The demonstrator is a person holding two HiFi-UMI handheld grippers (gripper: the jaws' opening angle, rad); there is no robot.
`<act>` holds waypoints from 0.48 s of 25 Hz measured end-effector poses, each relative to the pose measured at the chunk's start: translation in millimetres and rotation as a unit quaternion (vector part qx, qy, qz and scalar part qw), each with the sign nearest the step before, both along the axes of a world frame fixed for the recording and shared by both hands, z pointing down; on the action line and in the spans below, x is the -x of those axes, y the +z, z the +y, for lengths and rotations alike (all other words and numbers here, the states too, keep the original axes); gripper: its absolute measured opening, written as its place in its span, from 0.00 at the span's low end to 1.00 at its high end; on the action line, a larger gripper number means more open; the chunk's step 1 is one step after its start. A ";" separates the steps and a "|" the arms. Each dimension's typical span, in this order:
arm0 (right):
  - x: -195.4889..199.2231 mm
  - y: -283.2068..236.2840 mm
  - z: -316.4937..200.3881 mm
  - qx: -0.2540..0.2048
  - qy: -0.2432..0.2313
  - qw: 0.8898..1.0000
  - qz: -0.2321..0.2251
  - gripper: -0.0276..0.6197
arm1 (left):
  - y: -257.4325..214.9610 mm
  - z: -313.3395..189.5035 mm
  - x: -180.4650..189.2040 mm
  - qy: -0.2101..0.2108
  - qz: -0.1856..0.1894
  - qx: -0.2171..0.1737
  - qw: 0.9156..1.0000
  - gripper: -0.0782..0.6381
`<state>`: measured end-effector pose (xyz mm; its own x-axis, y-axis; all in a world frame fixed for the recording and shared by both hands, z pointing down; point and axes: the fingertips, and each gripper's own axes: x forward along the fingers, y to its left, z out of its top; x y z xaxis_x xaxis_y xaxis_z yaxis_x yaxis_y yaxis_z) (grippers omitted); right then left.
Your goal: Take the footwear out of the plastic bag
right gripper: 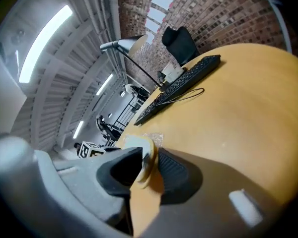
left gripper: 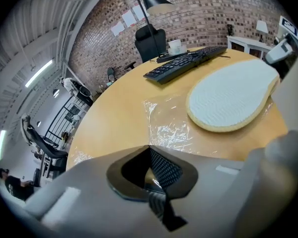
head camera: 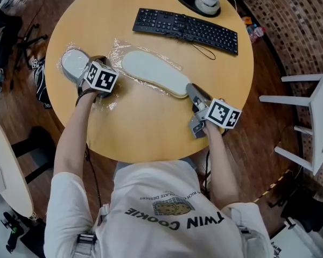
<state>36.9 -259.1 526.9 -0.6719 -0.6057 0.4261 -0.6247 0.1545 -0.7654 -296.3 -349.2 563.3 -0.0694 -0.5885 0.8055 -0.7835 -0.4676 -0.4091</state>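
The round table (head camera: 151, 136) is bare wood from its centre to the rim at 6 o'clock, and a keyboard (head camera: 185, 30) fills 1 o'clock. The slipper (head camera: 153, 71) lies mid-table, running from 10 to 4 o'clock, its far end on the plastic bag (head camera: 118, 50). At 4 o'clock the right gripper (head camera: 194, 92) has its jaws apart around the slipper's near rim, not pinching it. At 9 o'clock the left gripper (left gripper: 150, 175) is clenched on the bag's film, beside a second slipper (head camera: 72, 63) near the rim.

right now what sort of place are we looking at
Likely an office or studio workspace: a keyboard on a round wooden table, an office chair behind it, and brick walls.
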 end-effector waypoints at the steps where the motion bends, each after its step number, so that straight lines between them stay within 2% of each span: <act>1: 0.3 2.2 -0.4 -0.003 -0.010 1.000 0.023 0.19 | -2.2 1.0 -0.1 -0.001 -0.006 -0.005 1.000 0.11; 7: -1.7 18.6 3.0 -0.025 -0.068 0.988 0.139 0.31 | -31.1 20.9 -17.8 -0.040 0.019 -0.053 0.998 0.11; 9: -0.5 19.7 4.9 -0.039 -0.088 0.980 0.172 0.31 | -42.5 33.2 -28.4 -0.056 0.045 -0.064 0.995 0.11; 12: 2.1 17.7 11.7 -0.054 -0.113 0.974 0.187 0.31 | -58.6 57.8 -50.4 -0.078 0.096 -0.078 0.989 0.11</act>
<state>34.8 -247.4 544.6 -0.6029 -0.5153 0.6091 -0.7978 0.3863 -0.4629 -245.9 -291.3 504.7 -0.0246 -0.7004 0.7133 -0.9113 -0.2776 -0.3040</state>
